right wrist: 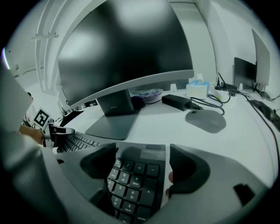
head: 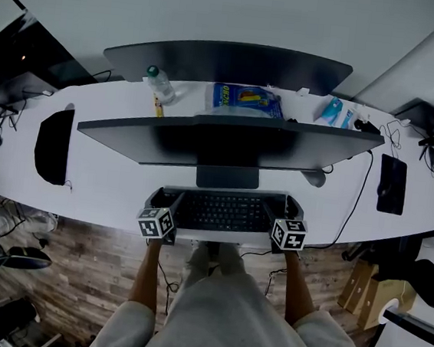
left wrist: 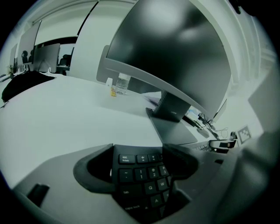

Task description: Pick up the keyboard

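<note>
Low and centre in the head view: keyboard (head: 221,212), black, flat on the white tabletop (head: 115,189), close to its near edge and just in front of the monitor stand base (head: 228,176). Wide dark monitor (head: 228,139) right above it in frame.

At the keyboard's left end: left gripper (head: 164,198), marker cube (head: 155,222) toward the bottom of the frame. Seen from the left gripper view (left wrist: 140,168): jaws wide apart, esc/tab corner of the keyboard (left wrist: 142,175) between them, left jaw outside the keyboard's edge, right jaw over the number row. Not clamped.

At the right end: right gripper (head: 285,208) with its own cube (head: 288,234). Seen from the right gripper view (right wrist: 142,168): jaws likewise spread, number pad of the keyboard (right wrist: 133,179) between them, strip of bare tabletop showing between the keyboard's edge and the right-hand jaw. No squeeze visible.

Can't tell whether either jaw actually touches the keys.

Elsewhere: grey mouse (right wrist: 205,120) and black power brick (right wrist: 177,100) at right in the right gripper view. Upper part of the head view: clear bottle (head: 160,84) and blue-yellow packet (head: 246,100) behind the monitor. Far left: black mat (head: 53,145).
</note>
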`<action>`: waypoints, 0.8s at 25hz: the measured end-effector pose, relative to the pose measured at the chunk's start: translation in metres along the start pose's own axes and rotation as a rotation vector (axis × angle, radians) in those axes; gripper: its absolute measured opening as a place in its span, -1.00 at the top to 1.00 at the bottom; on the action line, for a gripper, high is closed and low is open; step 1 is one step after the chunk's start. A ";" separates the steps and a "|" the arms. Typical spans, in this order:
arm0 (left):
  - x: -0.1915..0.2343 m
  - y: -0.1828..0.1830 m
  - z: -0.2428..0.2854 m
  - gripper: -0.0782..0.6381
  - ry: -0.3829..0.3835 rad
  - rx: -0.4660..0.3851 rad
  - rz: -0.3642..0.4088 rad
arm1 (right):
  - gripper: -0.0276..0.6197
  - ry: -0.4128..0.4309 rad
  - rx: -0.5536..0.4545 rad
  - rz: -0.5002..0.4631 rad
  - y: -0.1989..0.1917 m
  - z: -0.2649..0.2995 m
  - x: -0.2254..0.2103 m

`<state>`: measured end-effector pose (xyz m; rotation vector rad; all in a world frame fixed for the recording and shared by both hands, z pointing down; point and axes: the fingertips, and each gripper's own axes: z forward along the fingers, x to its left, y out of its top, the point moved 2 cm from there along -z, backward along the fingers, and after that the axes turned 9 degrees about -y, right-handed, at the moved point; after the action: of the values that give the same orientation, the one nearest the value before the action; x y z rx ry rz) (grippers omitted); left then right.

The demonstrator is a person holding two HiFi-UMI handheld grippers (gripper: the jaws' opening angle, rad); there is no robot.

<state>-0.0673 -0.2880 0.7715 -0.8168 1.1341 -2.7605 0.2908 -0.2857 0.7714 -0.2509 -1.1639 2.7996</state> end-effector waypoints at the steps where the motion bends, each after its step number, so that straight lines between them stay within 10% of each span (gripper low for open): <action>1: 0.000 0.000 0.000 -0.13 0.000 0.000 -0.001 | -0.22 0.000 0.006 0.007 -0.002 0.002 -0.001; 20: 0.001 0.000 0.000 -0.13 0.002 -0.015 -0.020 | -0.20 0.020 0.038 0.109 -0.003 0.015 -0.001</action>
<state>-0.0681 -0.2881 0.7715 -0.8319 1.1551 -2.7723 0.2887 -0.2946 0.7839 -0.3486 -1.1239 2.9026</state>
